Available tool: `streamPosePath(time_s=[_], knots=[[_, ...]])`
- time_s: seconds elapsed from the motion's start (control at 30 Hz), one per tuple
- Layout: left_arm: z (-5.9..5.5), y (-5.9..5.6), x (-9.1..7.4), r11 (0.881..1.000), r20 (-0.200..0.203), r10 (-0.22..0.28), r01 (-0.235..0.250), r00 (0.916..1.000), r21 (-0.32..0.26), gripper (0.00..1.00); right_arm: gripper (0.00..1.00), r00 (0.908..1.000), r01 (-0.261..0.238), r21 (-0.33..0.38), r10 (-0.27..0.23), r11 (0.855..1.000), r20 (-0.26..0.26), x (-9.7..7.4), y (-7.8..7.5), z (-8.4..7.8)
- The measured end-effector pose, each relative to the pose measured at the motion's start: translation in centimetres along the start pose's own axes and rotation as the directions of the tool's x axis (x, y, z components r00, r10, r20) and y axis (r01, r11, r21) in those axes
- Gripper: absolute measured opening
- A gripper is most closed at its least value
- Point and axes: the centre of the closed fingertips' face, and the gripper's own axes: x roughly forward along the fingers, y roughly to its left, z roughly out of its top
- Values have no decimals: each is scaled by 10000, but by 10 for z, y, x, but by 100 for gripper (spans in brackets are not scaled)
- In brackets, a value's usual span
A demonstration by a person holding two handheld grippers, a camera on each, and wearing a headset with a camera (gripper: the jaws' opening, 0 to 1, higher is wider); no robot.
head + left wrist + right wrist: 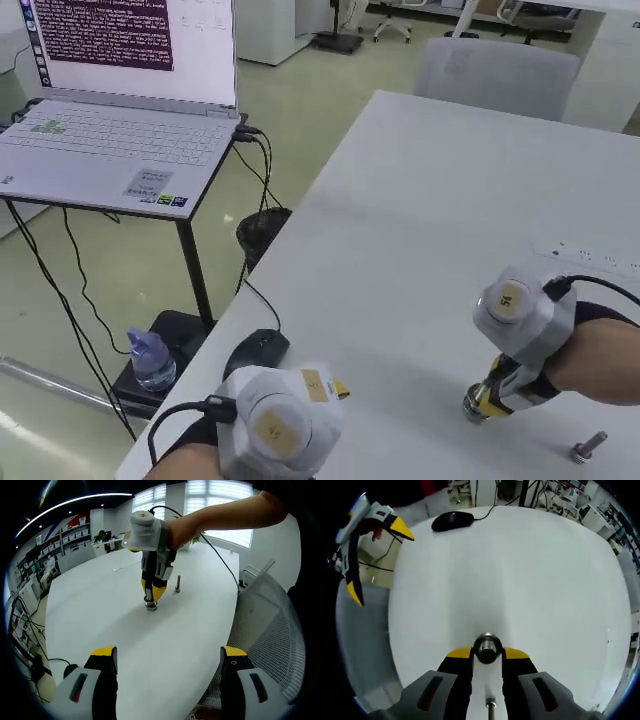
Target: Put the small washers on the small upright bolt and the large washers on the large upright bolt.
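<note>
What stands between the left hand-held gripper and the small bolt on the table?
Nothing visible. Bare table lies between the left hand-held gripper and the small bolt. The right hand-held gripper, closed around a round metal piece, stands just beside that path, not across it.

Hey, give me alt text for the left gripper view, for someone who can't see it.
A person's arm holds the right gripper pointed down at a white table, its jaws closed on a round metal part, with a small upright bolt standing just beyond it. The left gripper has its jaws wide open in the foreground, beside a mesh chair.
</note>
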Motion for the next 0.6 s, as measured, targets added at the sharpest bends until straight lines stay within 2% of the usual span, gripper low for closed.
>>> streamPosePath(time_s=[0.33,0.6], knots=[[0,-3,2,10000,-34,-95,95,9999,-14,83,22,9998,-3,-7,3,10000,-180,13,-1,-4],[-1,-4,3,9999,-70,-119,119,9999,-12,82,22,9998,71,-176,-75,9998,-203,14,-2,-5]])
